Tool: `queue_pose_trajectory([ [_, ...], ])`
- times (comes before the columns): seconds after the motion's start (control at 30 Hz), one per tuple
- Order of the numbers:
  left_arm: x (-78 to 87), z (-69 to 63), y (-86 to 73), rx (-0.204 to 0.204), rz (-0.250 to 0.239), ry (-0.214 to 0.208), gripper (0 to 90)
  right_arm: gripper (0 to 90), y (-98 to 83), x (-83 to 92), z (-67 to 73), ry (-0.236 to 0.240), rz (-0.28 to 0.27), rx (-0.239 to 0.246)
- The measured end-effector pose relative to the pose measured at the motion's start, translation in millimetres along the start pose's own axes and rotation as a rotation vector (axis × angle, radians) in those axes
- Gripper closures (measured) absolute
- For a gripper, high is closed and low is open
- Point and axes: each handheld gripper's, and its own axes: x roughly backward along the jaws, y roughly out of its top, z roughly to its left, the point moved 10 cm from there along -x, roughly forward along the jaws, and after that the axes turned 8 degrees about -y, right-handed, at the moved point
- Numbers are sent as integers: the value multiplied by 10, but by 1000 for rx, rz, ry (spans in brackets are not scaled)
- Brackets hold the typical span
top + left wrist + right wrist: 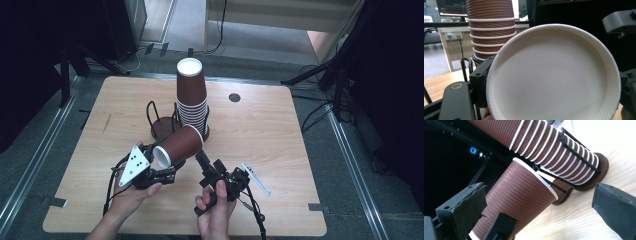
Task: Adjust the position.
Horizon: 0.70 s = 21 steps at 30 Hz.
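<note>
The single brown ribbed paper cup with a white rim (177,146) lies tipped on its side in the air, just in front of the tall stack of matching brown ribbed paper cups (192,97), which serves as the landmark here. Its one end points toward the stack's base; its other end faces back toward the person. The left gripper (161,172) has its black jaws closed on the cup near that near end, one jaw visible pressed against the cup's side in the left gripper view (480,82).

The stack stands upright in a dark round wire-framed cup holder (162,125) on the light wooden table (280,150). The right gripper (206,165) sits to the right of the held cup, in front of the stack, its jaws spread wide with nothing between them; the right gripper view shows the cup (516,202) ahead of them.

The likely trouble is a crushed or slipping cup: thin paper gripped near one end could deform, or twist free if the hold is shallow. A swing toward the stack could also knock the tall column over.

The left hand (132,192) is rolled outward; the right hand (216,207) holds its gripper pointing forward and left. A small white strip (256,178) lies right of it.
</note>
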Motion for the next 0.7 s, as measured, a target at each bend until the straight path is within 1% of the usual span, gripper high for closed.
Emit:
queue_pose_trajectory([
  [0.07, -12, -23, -11, 0, 1, -6, 198, 0, -12, -7, -8, 12, 28, -84],
  [0.1, -19, -42, -15, 9, 0, -17, 198, 0, -16, -3, -26, -4, 33, -125],
  [0.13, -24, -60, -20, 12, 0, -24, 198, 0, -18, -10, -41, -12, 37, -158],
  [0.2, -36, -82, -29, 4, 1, -27, 198, 0, -27, -25, -61, -19, 50, -212],
  [0.37, -50, -104, -41, -3, 2, -28, 198, 0, -17, -47, -72, -22, 55, -307],
  [0.43, -56, -113, -45, -7, 1, -29, 198, 0, -18, -58, -70, -13, 69, -356],
  [0.57, -73, -155, -63, -13, 4, -39, 198, 0, -51, -93, -47, -3, 99, -425],
  [0.67, -83, -195, -65, -23, 5, -52, 199, 0, -64, -116, -45, -5, 104, -452],
  [0.7, -87, -204, -66, -25, 5, -53, 199, 0, -71, -127, -50, -10, 104, -452],
])
